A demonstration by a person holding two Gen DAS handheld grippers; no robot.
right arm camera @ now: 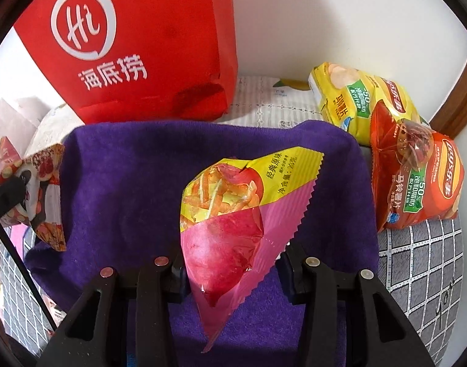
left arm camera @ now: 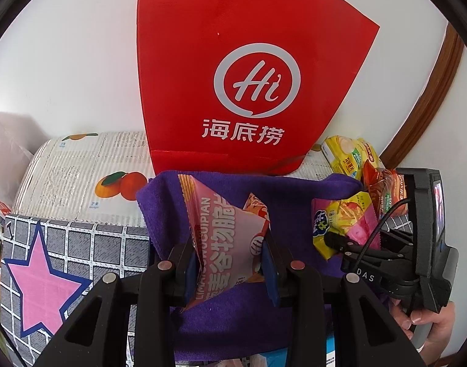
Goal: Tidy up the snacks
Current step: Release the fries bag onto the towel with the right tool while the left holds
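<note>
My left gripper [left arm camera: 230,263] is shut on a pink grain-crisp packet [left arm camera: 221,223], which stands upright over the purple towel [left arm camera: 294,189]. My right gripper [right arm camera: 233,272] is shut on a yellow-and-pink sweet-potato chip packet [right arm camera: 227,208], pads on both sides of its lower part, also above the purple towel [right arm camera: 126,168]. The left wrist view shows that same packet [left arm camera: 343,223] at the right in the right gripper [left arm camera: 337,241]. At the left edge of the right wrist view, the left gripper's finger [right arm camera: 10,189] clamps a patterned packet [right arm camera: 40,195].
A red paper bag [right arm camera: 141,46] stands against the white wall behind the towel. A yellow chip bag [right arm camera: 349,101] and an orange chip bag [right arm camera: 416,183] lie at the right. A grid cloth with a pink star [left arm camera: 50,275] and a fruit-printed mat [left arm camera: 80,165] cover the surface. A hand [left arm camera: 426,321] holds the right gripper.
</note>
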